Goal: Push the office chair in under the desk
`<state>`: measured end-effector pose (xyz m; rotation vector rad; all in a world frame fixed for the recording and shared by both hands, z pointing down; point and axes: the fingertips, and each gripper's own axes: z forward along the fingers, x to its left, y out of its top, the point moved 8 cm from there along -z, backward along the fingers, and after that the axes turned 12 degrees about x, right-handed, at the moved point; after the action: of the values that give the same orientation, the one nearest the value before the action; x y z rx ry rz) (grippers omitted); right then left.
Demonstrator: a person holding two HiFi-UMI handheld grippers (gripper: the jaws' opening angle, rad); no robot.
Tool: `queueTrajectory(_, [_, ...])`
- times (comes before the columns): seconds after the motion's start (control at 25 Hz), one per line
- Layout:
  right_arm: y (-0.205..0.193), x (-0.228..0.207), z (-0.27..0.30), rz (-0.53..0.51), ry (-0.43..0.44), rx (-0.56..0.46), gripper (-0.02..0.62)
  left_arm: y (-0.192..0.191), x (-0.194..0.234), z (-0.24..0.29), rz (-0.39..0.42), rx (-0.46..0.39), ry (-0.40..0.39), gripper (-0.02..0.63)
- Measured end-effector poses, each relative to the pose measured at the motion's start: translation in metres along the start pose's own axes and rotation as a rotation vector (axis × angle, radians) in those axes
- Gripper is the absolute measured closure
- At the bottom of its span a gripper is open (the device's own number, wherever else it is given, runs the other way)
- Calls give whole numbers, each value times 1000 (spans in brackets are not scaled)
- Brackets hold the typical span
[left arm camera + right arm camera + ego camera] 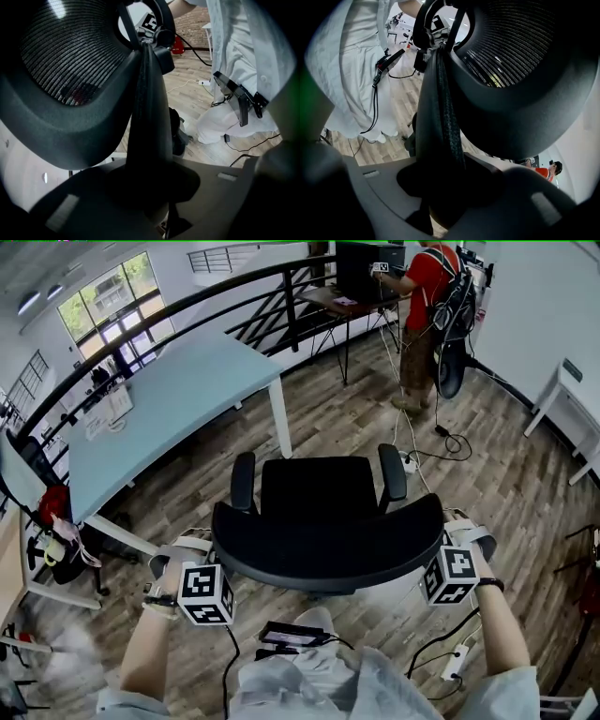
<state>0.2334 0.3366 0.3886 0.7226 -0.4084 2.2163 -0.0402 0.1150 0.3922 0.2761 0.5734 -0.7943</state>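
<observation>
Upper right of the head view: person in a red shirt (429, 277), standing at a dark desk (319, 294) with a monitor (356, 268). Across the upper left: black railing (216, 294), windows (108, 306) beyond. Lower right, on the wood floor (506, 484): white power strip (456, 664). Left edge: red bag (53, 502).

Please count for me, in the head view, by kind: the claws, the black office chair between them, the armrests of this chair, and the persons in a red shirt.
office chair: 1
armrests: 2
claws, left claw and right claw, both shut on the chair's back: 2
person in red shirt: 1
Total: 6
</observation>
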Motion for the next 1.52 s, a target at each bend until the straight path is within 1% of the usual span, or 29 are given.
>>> queueTrajectory(0.28, [25,-3,5,-68,1,-58,426,-22,-21,-14,-70,53,-3,534])
queueTrajectory(0.48, [48,-8,13,-120,-8,-109,426,-43,-31,-19,-119,87,19,532])
queueTrajectory(0.68, [80,-16,27,-177,-21,-163,428,-71,-35,-17,-164,126,35,532])
queueTrajectory(0.88, [110,-28,41,-210,-13,-187,428,-97,-36,-14,-203,154,55,531])
queueTrajectory(1.12, [150,-35,62,-246,-15,-220,428,-132,-39,-4,-240,193,54,531])
queueTrajectory(1.32, [183,-53,79,-269,-15,-231,430,-162,-28,4,-266,220,46,531])
queueTrajectory(1.52, [221,-74,89,-288,6,-234,430,-196,-15,8,-290,225,40,532])
